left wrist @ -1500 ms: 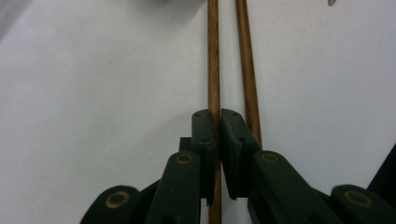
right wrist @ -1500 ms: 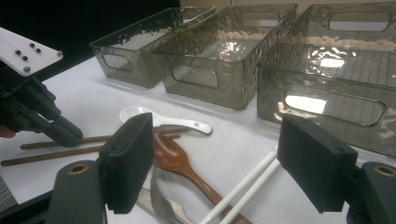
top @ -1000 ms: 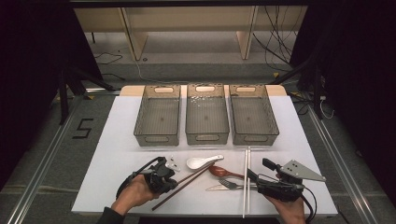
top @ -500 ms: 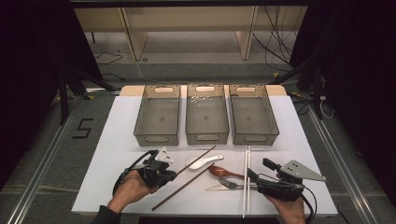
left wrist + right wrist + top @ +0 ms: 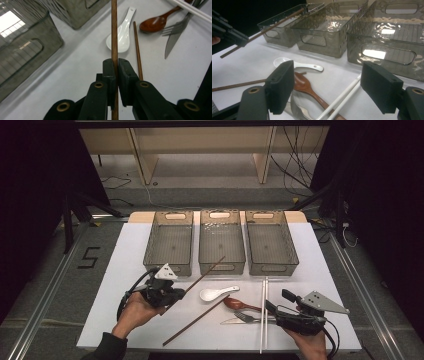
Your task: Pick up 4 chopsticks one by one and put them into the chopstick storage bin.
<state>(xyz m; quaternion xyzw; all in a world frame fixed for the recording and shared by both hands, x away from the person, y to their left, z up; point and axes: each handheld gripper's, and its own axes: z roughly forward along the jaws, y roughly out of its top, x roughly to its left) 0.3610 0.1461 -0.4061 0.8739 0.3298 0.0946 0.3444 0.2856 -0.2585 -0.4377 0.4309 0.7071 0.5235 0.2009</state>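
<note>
The left gripper [image 5: 176,295], lower left, clamps one brown chopstick [image 5: 207,271] near its end, so it may pivot and slip, while the right gripper [image 5: 272,307], lower right, hangs wide open.

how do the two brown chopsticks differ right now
The held chopstick is clamped between the left gripper's jaws and raised off the table, while the loose chopstick lies flat on the white tabletop. The held chopstick's tip reaches over toward the middle bin; the loose chopstick stays down by the white soup spoon. Both are slim, dark brown wood.
</note>
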